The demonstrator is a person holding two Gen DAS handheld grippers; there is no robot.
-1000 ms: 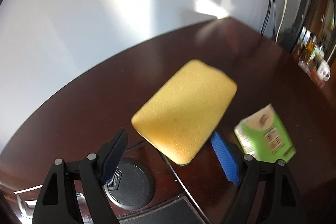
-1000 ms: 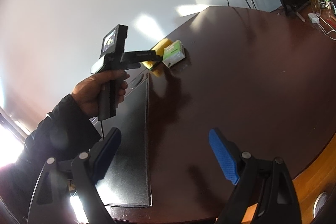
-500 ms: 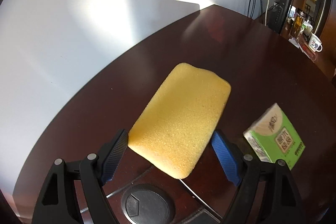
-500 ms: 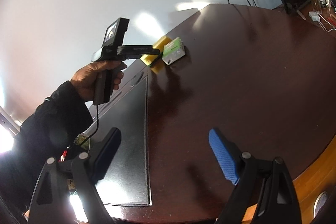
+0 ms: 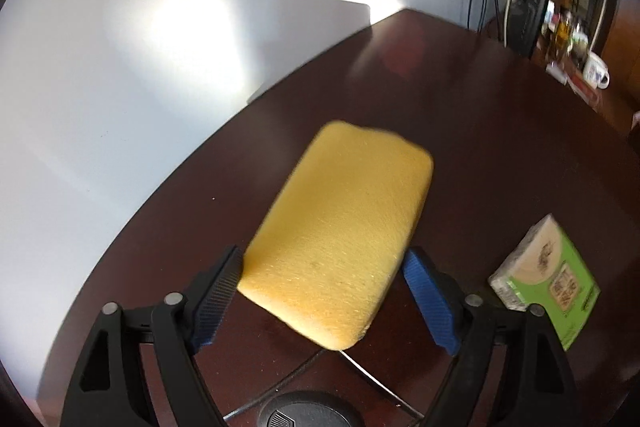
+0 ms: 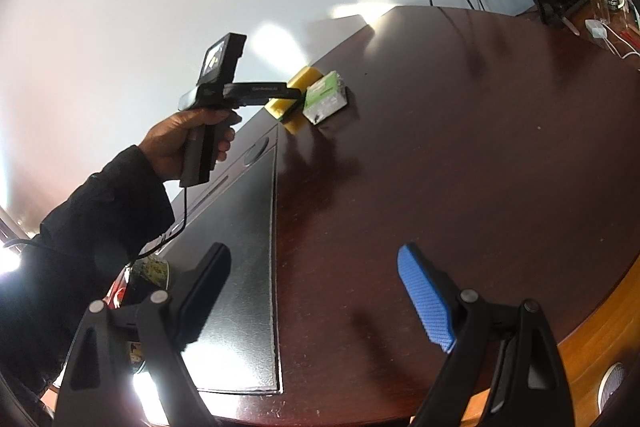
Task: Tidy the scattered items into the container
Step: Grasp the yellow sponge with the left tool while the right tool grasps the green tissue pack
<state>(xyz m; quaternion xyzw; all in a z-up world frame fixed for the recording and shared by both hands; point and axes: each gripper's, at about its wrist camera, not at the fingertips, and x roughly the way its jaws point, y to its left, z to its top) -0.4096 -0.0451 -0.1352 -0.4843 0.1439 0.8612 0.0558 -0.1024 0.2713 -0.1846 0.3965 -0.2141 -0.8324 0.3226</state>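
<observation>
The left gripper [image 5: 322, 291] stands open, its two pads spread to either side of the near end of the sponge [image 5: 340, 227], the left pad at or just beside the sponge's edge and the right pad just clear of it; whether either truly touches cannot be told. The sponge is a yellow slab with rounded corners, lying flat on the dark table [image 5: 500, 131] near the wall-side edge. Judging by its porous look, it should be light and soft, so it will squash under the pads and may sag at its far end if lifted by one end alone. A hold across its narrow width, a little farther in from the near end, looks safest, with firm closing since foam gives. Just to the right of it lies a green packet [image 5: 548, 283], apart from the sponge in this view. The right gripper [image 6: 316, 291] is also open and empty, hovering over the table well away from both items, beside a black mat [image 6: 240, 267]. No container shows in either view.
</observation>
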